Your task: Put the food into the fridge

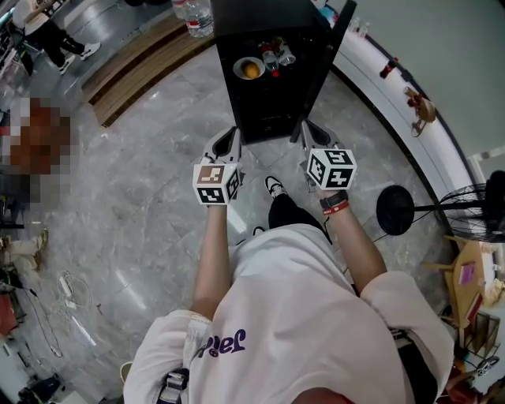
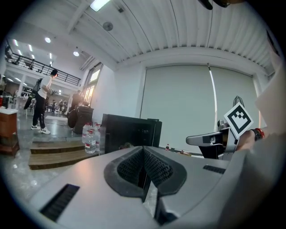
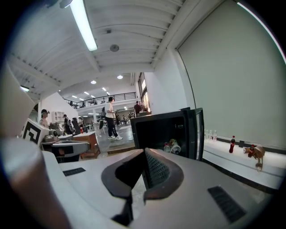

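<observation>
left gripper [image 1: 230, 136]: held low in front of the person, fingers closed on each other, nothing between them
right gripper [image 1: 304, 130]: level with the left, just short of the fridge, fingers closed too, empty
floor [image 1: 158, 158]: marble; no loose food seen near the person
fridge [image 1: 272, 106]: small black box straight ahead of both grippers, standing on the floor
door [image 1: 338, 35]: swung open to the right
bowl [image 1: 249, 69]: inside the fridge on the left, with something orange in it
cans [image 1: 276, 57]: inside, just right of the bowl, lying down; the right gripper view shows them too
bottles [image 1: 197, 16]: water, left of the fridge by a wooden step; cannot tell if they belong to the task
done: judging from this, the food is already in the fridge, as both grippers carry nothing
left: probably only shutting the door, which is still open; right gripper is the nearer to it
</observation>
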The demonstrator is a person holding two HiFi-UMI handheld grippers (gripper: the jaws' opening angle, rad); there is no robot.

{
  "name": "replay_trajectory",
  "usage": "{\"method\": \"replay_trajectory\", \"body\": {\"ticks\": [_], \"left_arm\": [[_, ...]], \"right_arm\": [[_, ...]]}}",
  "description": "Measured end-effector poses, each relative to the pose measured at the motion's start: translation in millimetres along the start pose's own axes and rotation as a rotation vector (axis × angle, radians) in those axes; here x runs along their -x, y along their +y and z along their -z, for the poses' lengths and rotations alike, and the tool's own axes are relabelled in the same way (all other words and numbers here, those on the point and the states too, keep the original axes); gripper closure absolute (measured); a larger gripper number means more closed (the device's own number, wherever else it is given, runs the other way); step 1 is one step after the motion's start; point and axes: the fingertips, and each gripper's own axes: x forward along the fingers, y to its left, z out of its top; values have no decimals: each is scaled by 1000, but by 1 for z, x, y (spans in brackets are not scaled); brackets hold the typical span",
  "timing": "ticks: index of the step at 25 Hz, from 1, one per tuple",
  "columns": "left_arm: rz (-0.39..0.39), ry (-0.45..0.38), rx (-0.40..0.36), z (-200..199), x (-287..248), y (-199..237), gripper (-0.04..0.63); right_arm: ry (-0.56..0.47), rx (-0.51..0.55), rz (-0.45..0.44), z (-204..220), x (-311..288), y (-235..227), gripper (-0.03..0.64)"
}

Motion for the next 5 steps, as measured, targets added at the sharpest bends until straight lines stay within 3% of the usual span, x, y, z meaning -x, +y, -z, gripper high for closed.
{"method": "replay_trajectory", "body": {"ticks": [5], "left_arm": [[11,68,36,28,-9,7,577]], "right_arm": [[46,41,-52,14,-10,3,604]]}}
